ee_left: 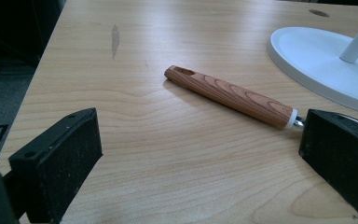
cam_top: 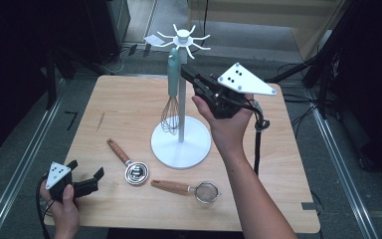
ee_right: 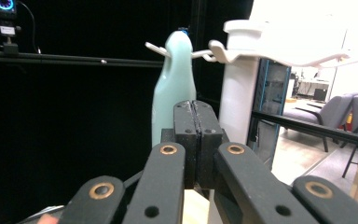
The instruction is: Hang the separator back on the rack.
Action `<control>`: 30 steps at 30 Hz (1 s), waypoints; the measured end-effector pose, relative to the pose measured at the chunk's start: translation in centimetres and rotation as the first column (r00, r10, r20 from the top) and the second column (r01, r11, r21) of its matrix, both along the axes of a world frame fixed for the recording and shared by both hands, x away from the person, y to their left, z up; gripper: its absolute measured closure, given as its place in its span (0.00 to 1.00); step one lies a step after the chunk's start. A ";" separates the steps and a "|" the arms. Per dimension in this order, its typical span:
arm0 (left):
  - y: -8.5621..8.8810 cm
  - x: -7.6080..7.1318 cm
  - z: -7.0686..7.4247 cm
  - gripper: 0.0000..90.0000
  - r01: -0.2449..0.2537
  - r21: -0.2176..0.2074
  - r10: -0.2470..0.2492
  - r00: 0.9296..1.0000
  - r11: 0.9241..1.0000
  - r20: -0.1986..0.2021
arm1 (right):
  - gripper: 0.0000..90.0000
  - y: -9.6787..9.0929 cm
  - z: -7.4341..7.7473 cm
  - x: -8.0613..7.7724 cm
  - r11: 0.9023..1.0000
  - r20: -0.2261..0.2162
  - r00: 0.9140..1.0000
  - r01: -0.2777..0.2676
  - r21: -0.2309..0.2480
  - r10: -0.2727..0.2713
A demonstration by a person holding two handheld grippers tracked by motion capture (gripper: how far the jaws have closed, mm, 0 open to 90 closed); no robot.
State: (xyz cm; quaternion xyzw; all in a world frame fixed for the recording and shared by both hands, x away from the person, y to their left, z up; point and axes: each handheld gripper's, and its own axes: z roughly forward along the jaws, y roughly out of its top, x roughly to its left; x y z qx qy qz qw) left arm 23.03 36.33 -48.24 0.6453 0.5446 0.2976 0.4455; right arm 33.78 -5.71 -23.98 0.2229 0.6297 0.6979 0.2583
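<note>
The whisk with its pale green handle hangs from a hook of the white rack at the upper middle of the high view, wire head down beside the post. The right tongs sit just at that handle, jaws pressed together on nothing; whether their tips touch the handle I cannot tell. If the whisk is being settled on its hook, the sound way is to nudge gently and level, so the handle stops swinging and the loop is not pushed off the prong. The right gripper view shows what the high view does not: the closed jaws meeting flush in front of the handle, whose top reaches a thin prong of the rack's crown. At the lower left of the high view the left tongs rest open and empty on the surface. Their own view shows a wooden handle lying between the spread jaws but farther off, untouched. A strainer lies at lower middle.
</note>
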 end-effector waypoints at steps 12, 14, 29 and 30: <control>-0.1 0.0 0.0 0.00 -0.001 0.010 0.001 1.000 1.000 -0.002 | 0.93 -2.2 -2.1 -0.4 0.998 -0.029 0.998 0.047 -0.041 -0.048; -0.1 0.0 0.0 0.00 -0.003 0.011 0.003 1.000 1.000 -0.001 | 0.88 -3.0 -3.0 -0.5 0.997 -0.052 0.997 0.060 -0.045 -0.062; -0.4 0.1 0.0 0.00 -0.034 0.045 0.035 0.999 0.998 -0.027 | 0.75 -6.4 -8.0 -1.7 0.988 -0.129 0.987 0.078 -0.135 -0.095; -0.4 0.1 0.0 0.00 -0.038 0.055 0.039 0.999 0.998 -0.031 | 0.74 -6.8 -8.8 -2.1 0.987 -0.142 0.985 0.077 -0.143 -0.098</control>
